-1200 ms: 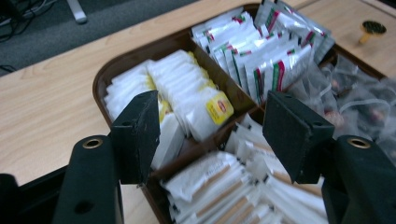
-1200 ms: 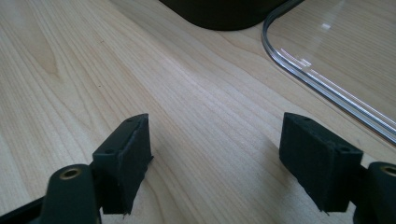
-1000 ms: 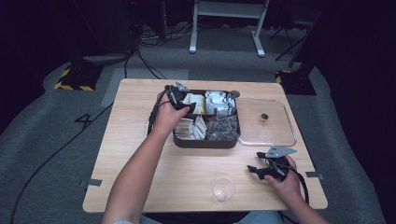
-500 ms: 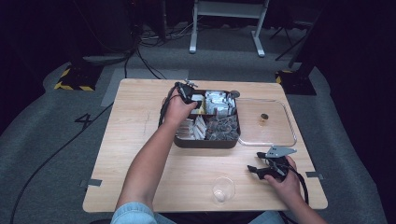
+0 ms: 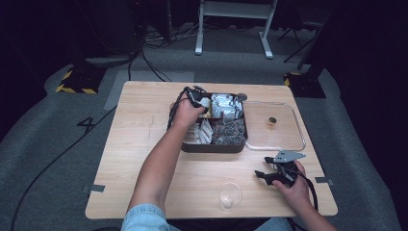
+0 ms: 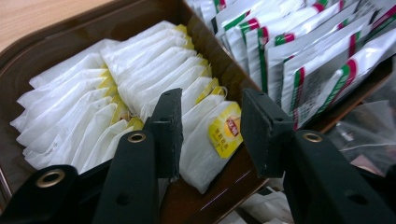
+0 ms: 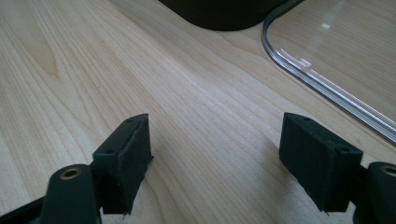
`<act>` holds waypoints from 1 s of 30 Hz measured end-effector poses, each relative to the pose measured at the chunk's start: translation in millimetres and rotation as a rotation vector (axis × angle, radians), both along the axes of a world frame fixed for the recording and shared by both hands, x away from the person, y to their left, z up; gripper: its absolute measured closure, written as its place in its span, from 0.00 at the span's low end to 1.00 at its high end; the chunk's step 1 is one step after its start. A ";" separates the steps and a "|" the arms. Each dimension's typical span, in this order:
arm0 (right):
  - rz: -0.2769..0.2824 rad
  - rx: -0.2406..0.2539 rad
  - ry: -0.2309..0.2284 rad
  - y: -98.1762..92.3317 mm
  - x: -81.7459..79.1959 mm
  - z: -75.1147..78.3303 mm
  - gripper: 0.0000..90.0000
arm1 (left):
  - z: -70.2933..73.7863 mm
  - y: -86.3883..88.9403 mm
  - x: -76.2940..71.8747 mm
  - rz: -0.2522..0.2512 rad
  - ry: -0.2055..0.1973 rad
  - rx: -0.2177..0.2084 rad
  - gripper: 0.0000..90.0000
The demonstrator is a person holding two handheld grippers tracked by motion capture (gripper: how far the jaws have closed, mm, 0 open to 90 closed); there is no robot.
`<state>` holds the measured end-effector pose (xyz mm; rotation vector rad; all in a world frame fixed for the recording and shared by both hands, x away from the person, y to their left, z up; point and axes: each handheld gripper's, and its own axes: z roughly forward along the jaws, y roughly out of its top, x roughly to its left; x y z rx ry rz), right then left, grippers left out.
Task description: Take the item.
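Note:
A dark brown compartment tray [image 5: 211, 148] stands mid-table. My left gripper [image 5: 198, 96] hovers over its back left compartment. In the left gripper view, this gripper [image 6: 210, 100] is open, its jaws on either side of a white tea bag with a yellow tag [image 6: 210, 135] at the end of a row of tea bags [image 6: 93, 102]. Silver sachets with red and green stripes [image 6: 299, 51] fill the neighbouring compartment. My right gripper [image 5: 262, 174] rests near the front right of the table, open, with bare wood between its jaws [image 7: 215, 126].
A clear lid [image 5: 288, 144] with a small knob [image 5: 272, 121] lies right of the tray; its rim [image 7: 327, 88] is just ahead of the right gripper. A clear cup [image 5: 230, 195] stands near the front edge. The tray's dark corner [image 7: 224, 11] is farther ahead.
My left hand has moved a little to the right, from the tray's back left corner to over the tea bags. The right gripper has stayed put.

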<state>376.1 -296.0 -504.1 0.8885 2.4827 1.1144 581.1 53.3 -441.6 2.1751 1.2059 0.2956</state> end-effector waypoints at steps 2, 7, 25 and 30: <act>-0.002 0.001 0.000 0.1 0.0 0.0 0.28 | -1.9 -0.2 0.7 0.000 0.015 0.023 0.67; -0.001 0.002 0.000 0.2 -0.1 -0.1 0.28 | -4.3 1.4 2.5 -0.001 0.029 0.034 0.65; 0.001 0.001 0.000 0.0 0.0 0.0 0.28 | -7.9 -9.1 -0.6 -0.104 0.066 0.100 1.00; 0.000 0.000 0.000 0.0 -0.1 0.0 0.28 | -4.4 -7.1 -2.4 -0.112 0.054 0.090 1.00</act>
